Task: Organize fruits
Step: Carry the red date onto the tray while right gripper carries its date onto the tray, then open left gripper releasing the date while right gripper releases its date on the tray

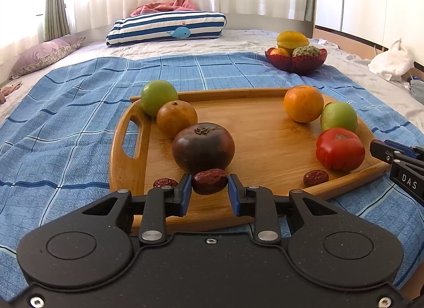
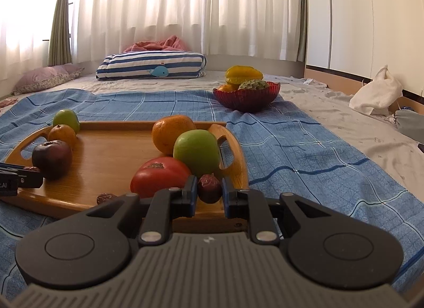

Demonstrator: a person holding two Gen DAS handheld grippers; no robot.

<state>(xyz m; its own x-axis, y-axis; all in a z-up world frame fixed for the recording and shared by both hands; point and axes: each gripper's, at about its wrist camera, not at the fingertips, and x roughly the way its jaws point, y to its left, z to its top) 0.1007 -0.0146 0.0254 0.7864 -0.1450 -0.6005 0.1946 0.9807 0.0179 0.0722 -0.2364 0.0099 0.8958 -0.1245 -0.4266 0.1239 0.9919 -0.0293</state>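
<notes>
Gripping one red date each, left tool (image 1: 209, 191) on a crosswise date (image 1: 210, 181), right tool (image 2: 210, 196) on an upright date (image 2: 210, 188).

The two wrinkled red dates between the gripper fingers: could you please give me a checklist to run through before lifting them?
1. Left gripper straddles a wrinkled dark red date on the wooden handled tray: ok.
2. Right gripper straddles another wrinkled red date: ok.
3. Firm grip on each date: cannot tell; slim gaps seem to remain beside the blue pads.
4. Neighbours clear: not ok; the dark purple tomato sits right behind the left date, the red tomato beside the right.
5. Red glass fruit bowl has room: cannot tell; it already holds a yellow starfruit.
</notes>
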